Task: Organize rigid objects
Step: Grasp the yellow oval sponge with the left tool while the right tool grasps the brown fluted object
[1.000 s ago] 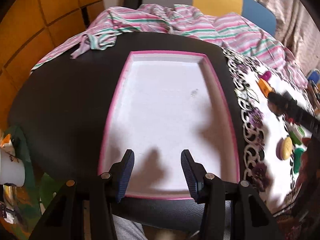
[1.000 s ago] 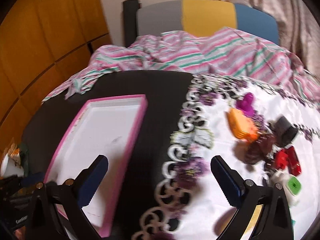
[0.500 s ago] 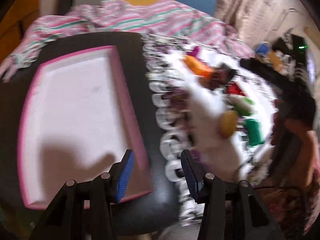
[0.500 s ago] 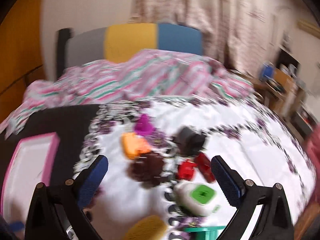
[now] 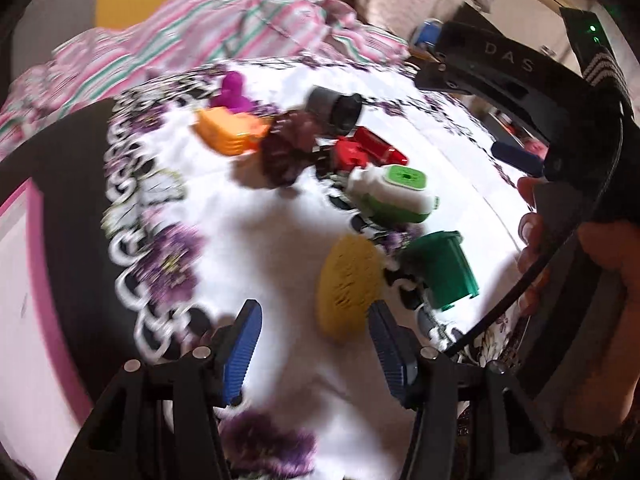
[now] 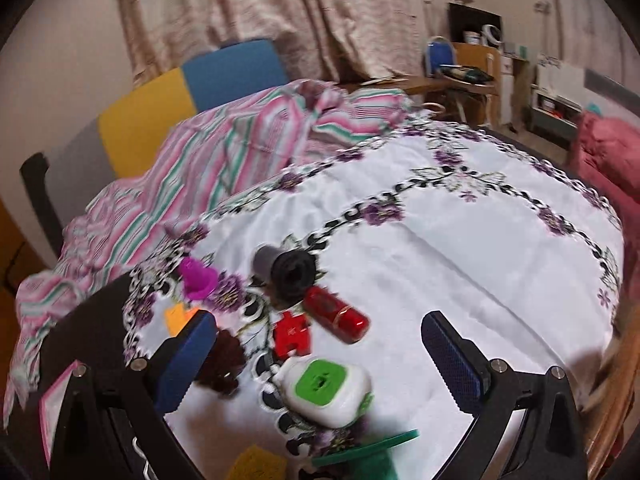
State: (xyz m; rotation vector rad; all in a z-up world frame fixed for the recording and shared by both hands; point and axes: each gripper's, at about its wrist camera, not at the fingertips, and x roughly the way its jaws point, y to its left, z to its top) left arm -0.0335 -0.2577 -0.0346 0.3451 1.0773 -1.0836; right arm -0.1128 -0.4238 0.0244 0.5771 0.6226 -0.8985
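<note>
My left gripper (image 5: 314,340) hangs over the white embroidered tablecloth with purple flowers (image 5: 260,248), its 2 blue ribbed pads (image 5: 242,350) spreading apart with nothing pinched between them. The flat yellow oval piece (image 5: 348,284) lies on the cloth just ahead of the gap, nearer my right-hand pad, not touched by either pad as far as I can see through the blur. Just beside it on the right is the small green plastic bin (image 5: 446,268), tipped on its side.

Farther up the cloth sits the rest of the cluster: a white-and-green rounded plastic block (image 5: 394,196), a red plastic piece (image 5: 350,156) next to a glossy red oblong (image 5: 382,148), a dark maroon lump (image 5: 288,152), an orange ridged block (image 5: 230,132), a purple plastic figure (image 5: 234,94) and a grey-and-black cylinder (image 5: 336,106) lying on its side. The pink-rimmed white tray (image 5: 38,264) shows at the left edge, on the black tabletop (image 5: 76,184), well apart from the cluster.

In the left view a hand (image 5: 600,272) grips the black handle of the other tool. My right gripper (image 6: 320,356) has its pads released and wide, holding nothing; the white-and-green block lies on the cloth between them. A pink-and-green striped cloth (image 6: 224,160) is bunched at the table's far edge.
</note>
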